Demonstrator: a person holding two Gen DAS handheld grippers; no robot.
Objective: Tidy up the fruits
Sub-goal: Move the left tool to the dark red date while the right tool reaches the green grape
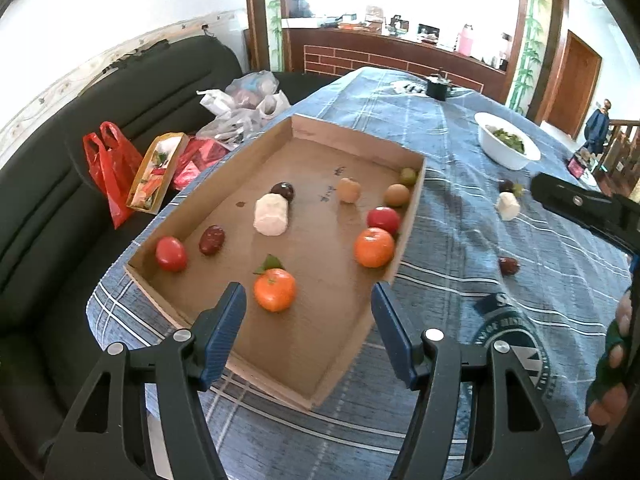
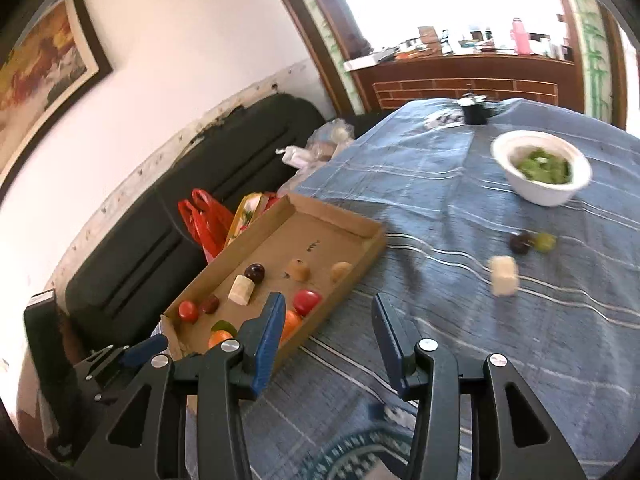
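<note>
You see a brown box (image 1: 224, 184), orange tangerines (image 1: 275, 289), a blue plaid tablecloth (image 1: 460, 216), a white bowl (image 1: 507, 142).

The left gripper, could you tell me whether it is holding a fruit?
No, the left gripper is open and empty above the cardboard tray.

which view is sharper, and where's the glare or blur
Left wrist view is sharper: fruit in the cardboard tray reads crisply; its window is blown out. Right wrist view shows motion blur, smearing the white bowl and pale chunk; window overexposed too.
</note>
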